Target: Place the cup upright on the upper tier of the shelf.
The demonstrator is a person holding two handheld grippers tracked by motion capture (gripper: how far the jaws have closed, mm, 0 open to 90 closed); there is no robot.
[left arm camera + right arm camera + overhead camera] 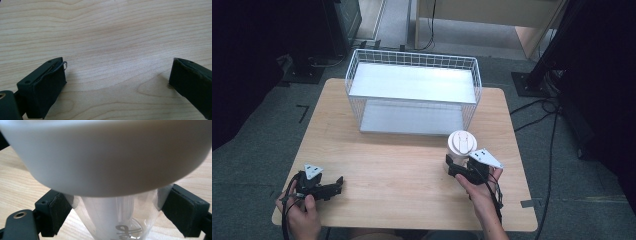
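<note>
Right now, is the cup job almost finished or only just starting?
Only just starting, it seems. Nothing is put away yet: the wire basket at the back of the table has both shelves bare. In hand: the right claw has its jaws around the clear cup under its white lid, seemingly gripping it. The left claw rests open. Left, probably: carrying the cup to the basket.

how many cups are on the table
1. The cup, with a white lid, stands at the table's right side in front of the wire basket, between the jaws of the right gripper. None seems hidden.
</note>
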